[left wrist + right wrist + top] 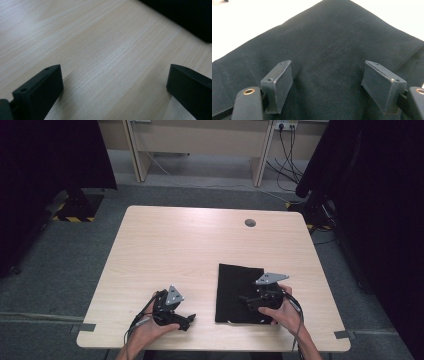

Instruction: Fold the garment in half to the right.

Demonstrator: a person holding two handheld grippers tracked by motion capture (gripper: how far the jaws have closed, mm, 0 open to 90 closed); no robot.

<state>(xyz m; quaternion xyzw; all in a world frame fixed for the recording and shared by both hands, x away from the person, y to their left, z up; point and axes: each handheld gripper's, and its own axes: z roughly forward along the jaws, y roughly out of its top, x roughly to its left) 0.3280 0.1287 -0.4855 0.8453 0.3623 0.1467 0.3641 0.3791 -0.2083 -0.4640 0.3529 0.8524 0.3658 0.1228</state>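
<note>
A black cloth (pixel 235 287) lies folded flat in a rectangle on the wooden table (pixel 180 245), toward the front right. My right gripper (pixel 246 299) hovers low over its right half, jaws apart and pointing left. In the right gripper view the cloth (pixel 329 45) spreads under my right gripper (pixel 328 85), with nothing pinched between the pads. My left gripper (pixel 188 321) sits near the front edge, left of the cloth, pointing right. In the left gripper view my left gripper (pixel 113 77) is wide open over bare wood, and the cloth (pixel 185 15) shows at the top right.
A round cable hole (pixel 250 223) sits in the far right part of the tabletop. Dark curtains (pixel 45 155) flank both sides. Another desk's legs and cables (pixel 287 150) stand behind. The front table edge (pixel 210 349) is close to both hands.
</note>
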